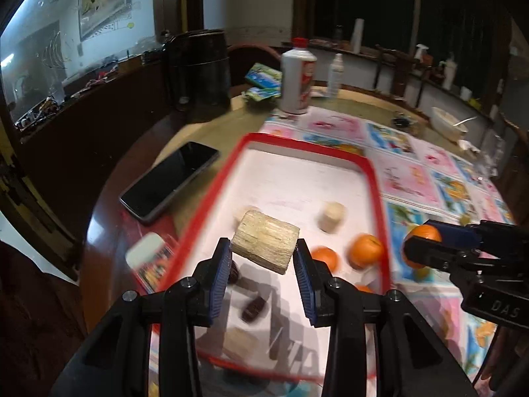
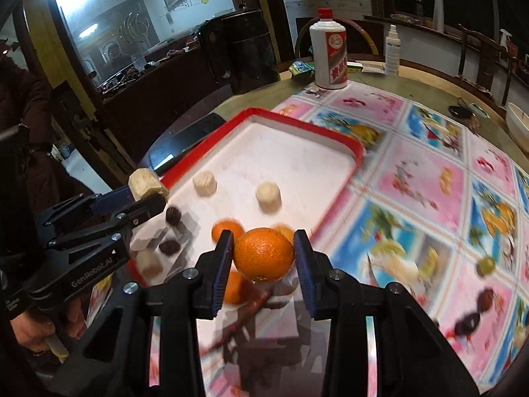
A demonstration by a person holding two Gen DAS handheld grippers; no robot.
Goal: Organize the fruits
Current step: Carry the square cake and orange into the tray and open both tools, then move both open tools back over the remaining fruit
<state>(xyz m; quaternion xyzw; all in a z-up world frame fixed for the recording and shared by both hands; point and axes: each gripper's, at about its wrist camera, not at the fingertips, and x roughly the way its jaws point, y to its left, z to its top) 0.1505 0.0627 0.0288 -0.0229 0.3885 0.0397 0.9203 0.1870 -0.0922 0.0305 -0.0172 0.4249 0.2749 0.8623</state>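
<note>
My left gripper [image 1: 263, 253] is shut on a pale fibrous sugarcane chunk [image 1: 264, 243], held above the red-rimmed white tray [image 1: 330, 178]. From the right wrist view the left gripper [image 2: 145, 195] shows at the tray's left edge with that sugarcane chunk [image 2: 143, 182]. My right gripper [image 2: 263, 258] is shut on an orange [image 2: 264, 254] above the tray's near right corner; it appears as the right gripper [image 1: 426, 248] with the orange [image 1: 425, 233] in the left wrist view. On the tray lie oranges [image 1: 363, 250], pale chunks [image 2: 268, 197] and dark dates [image 1: 253, 307].
A black phone [image 1: 168, 182] lies left of the tray. A white bottle [image 2: 329, 54], a spray bottle [image 2: 391, 49], a black canister [image 2: 246, 49] and green packets [image 1: 264, 76] stand at the table's back. Small loose fruits [image 2: 486, 299] lie on the patterned cloth [image 2: 426, 178] at right. A person's hand [image 2: 29, 330] grips the left tool.
</note>
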